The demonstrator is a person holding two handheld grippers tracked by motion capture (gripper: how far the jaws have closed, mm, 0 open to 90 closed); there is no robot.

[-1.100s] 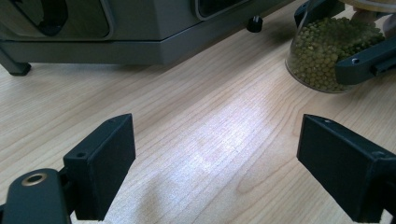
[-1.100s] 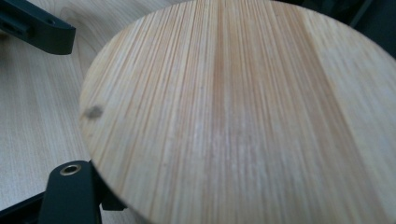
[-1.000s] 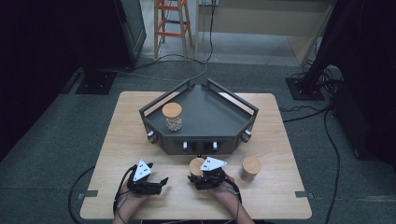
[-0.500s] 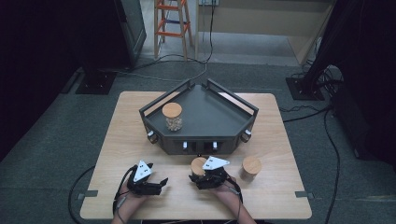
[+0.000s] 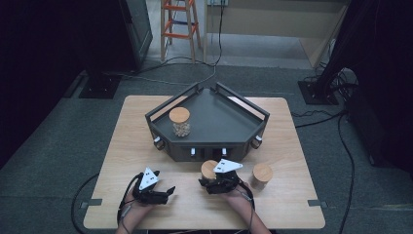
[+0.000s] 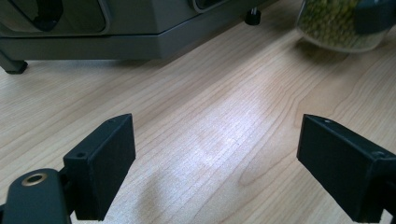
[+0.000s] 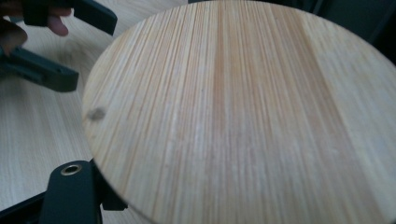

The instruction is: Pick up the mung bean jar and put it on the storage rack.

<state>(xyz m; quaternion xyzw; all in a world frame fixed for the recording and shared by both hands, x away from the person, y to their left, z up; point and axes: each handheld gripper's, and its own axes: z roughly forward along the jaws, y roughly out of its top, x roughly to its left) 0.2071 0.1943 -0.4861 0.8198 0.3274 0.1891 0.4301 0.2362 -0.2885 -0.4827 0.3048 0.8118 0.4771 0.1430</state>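
Right gripper (image 5: pixel 220 183) clasps the jar (image 5: pixel 209 170) at the table's (image 5: pixel 122 146) 6 o'clock edge, before the tray (image 5: pixel 214 117). Left gripper (image 5: pixel 155 193) spread wide, empty. Risk: glass slips or tilts on lifting; lid (image 7: pixel 243 116) hides jaw seating.

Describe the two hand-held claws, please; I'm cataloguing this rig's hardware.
Both are matte black. The left claw and right claw each carry a pale three-cornered plate on top, and a dark cable trails back from each. In the left gripper view the fingers are blocky rectangular pads with small screw holes.
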